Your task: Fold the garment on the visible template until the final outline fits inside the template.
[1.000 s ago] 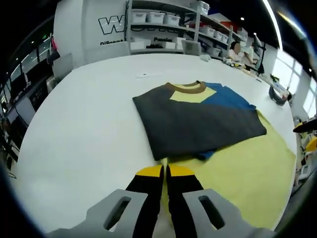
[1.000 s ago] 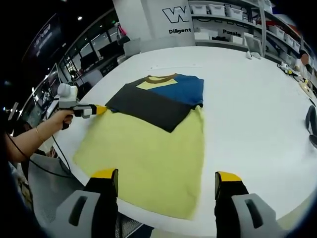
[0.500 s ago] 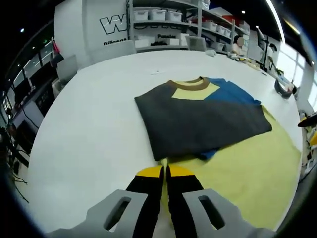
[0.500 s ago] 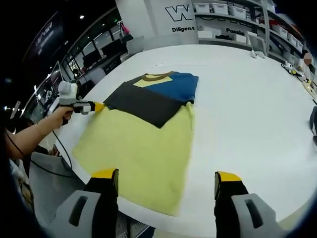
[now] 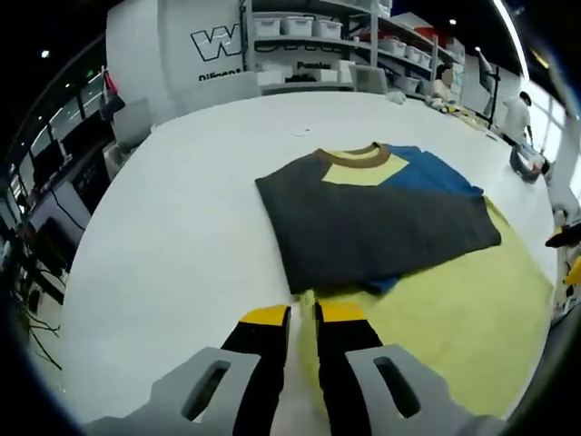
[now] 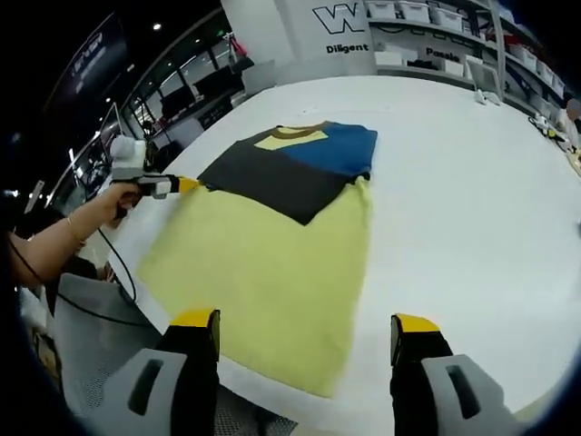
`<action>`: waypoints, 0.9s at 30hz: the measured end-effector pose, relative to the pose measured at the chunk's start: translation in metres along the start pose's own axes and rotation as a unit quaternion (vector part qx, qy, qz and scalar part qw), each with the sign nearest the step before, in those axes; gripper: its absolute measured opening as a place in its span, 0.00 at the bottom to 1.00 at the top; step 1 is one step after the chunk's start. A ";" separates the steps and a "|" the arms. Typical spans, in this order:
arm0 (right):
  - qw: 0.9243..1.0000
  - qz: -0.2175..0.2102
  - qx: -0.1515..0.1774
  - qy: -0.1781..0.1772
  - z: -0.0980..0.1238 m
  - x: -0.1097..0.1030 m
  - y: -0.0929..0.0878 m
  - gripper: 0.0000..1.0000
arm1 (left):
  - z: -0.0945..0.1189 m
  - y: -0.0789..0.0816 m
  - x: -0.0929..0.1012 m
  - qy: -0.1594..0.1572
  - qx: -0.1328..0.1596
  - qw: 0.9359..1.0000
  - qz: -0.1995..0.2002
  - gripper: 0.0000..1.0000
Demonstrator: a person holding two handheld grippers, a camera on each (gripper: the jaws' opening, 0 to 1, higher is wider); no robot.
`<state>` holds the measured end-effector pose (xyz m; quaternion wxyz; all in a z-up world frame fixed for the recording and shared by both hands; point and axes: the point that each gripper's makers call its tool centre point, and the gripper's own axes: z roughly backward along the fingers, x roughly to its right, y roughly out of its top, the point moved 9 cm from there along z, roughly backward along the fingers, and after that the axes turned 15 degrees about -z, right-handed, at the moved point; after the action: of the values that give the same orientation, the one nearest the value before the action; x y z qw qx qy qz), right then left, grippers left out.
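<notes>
Best done by letting go cleanly at the garment (image 5: 377, 227) corner with left gripper (image 5: 300, 315) jaws barely parted, then sliding wide-open right gripper (image 6: 304, 322) under yellow template (image 6: 272, 282) edge near desk (image 6: 472, 209) rim.

A large white table (image 5: 172, 227) spreads across both views, its far edge near a white wall panel (image 5: 177, 45) with dark lettering. Behind it, metal shelves (image 5: 318, 41) carry rows of white bins (image 5: 290, 27). At the far right of the left gripper view, 1 person (image 5: 519, 113) stands by the windows. A grey chair (image 6: 86, 331) sits at the table's near edge.
</notes>
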<state>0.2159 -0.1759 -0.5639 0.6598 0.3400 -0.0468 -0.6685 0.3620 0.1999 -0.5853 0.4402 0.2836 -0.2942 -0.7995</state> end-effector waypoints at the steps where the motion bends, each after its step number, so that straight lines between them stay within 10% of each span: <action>1: 1.000 0.000 0.001 0.001 0.000 0.000 0.000 0.75 | 0.004 0.000 0.000 -0.002 -0.003 1.000 -0.003 0.22; 10: 1.000 0.021 0.007 0.002 -0.004 -0.005 -0.003 0.76 | 0.039 -0.021 0.013 -0.033 -0.009 0.999 -0.019 0.46; 27: 0.999 0.034 -0.011 -0.002 -0.002 -0.002 -0.025 0.87 | 0.084 -0.068 0.048 -0.087 -0.040 0.995 -0.002 0.59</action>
<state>0.1958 -0.1703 -0.5775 0.6860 0.3292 -0.0525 -0.6467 0.2443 0.2066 -0.5875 0.4224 0.1958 -0.2990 -0.8330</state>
